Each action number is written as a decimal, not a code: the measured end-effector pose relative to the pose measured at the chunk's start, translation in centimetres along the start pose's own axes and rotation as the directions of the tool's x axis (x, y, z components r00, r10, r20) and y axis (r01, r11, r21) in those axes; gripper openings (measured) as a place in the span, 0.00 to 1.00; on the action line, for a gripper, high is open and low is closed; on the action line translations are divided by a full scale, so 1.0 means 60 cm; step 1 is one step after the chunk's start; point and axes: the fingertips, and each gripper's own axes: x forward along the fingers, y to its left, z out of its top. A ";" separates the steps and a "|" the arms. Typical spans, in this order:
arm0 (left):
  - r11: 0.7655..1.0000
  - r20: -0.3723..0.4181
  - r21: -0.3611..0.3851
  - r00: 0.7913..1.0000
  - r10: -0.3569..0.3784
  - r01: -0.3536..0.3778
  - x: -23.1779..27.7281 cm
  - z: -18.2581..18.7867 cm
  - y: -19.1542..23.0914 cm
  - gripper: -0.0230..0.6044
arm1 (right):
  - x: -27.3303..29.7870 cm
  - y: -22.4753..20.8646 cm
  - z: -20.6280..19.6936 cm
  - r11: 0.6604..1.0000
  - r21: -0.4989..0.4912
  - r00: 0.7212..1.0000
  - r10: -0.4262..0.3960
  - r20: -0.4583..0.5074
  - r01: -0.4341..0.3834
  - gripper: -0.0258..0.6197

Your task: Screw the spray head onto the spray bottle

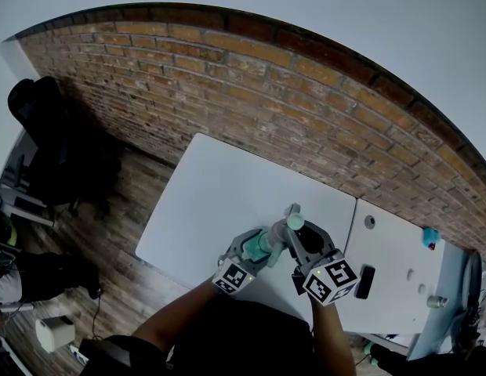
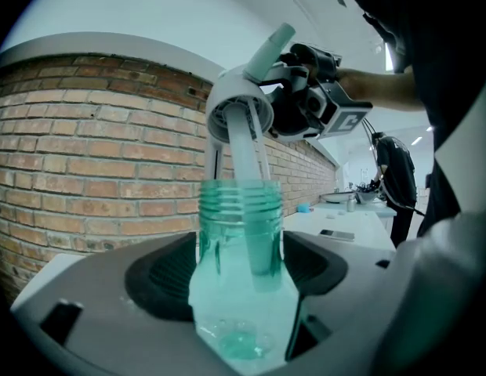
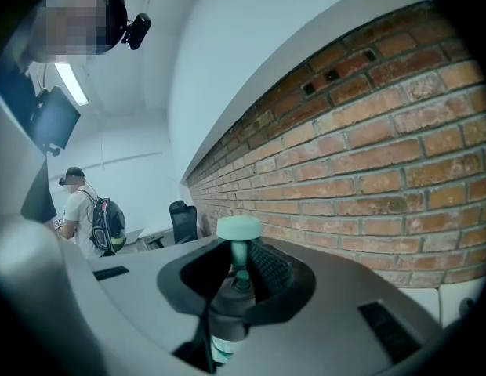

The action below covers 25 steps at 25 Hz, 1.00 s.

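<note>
My left gripper (image 2: pixel 239 288) is shut on a clear teal spray bottle (image 2: pixel 239 241), held upright with its threaded neck open at the top. Above it, my right gripper (image 2: pixel 310 92) is shut on the white spray head (image 2: pixel 239 112). The head's dip tube (image 2: pixel 247 171) reaches down through the neck into the bottle, and its collar stands clear above the threads. In the right gripper view the spray head (image 3: pixel 237 288) sits between the pads, its pale green cap (image 3: pixel 238 227) uppermost. In the head view both grippers meet over the white table (image 1: pixel 219 186), with the bottle (image 1: pixel 262 245) left of the head (image 1: pixel 294 222).
A brick wall (image 1: pixel 251 92) runs behind the table. A second white table at the right carries a dark phone (image 1: pixel 364 280) and a small blue object (image 1: pixel 429 237). A black office chair (image 1: pixel 39 124) stands at the left. A person with a backpack (image 3: pixel 90 218) stands far off.
</note>
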 end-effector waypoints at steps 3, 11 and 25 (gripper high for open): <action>1.000 0.003 0.001 1.000 -0.002 0.002 -0.001 0.000 0.001 0.58 | 0.008 0.009 -0.026 0.999 -0.005 0.999 0.035 -0.016 -0.035 0.14; 1.000 0.003 0.001 1.000 -0.005 0.005 -0.002 0.000 -0.001 0.58 | 0.020 0.027 -0.073 0.995 -0.066 0.994 0.071 -0.089 -0.077 0.14; 0.999 0.001 0.002 0.999 -0.036 0.036 0.001 -0.001 -0.005 0.58 | 0.018 0.036 -0.125 0.968 -0.230 0.989 0.072 -0.126 -0.100 0.14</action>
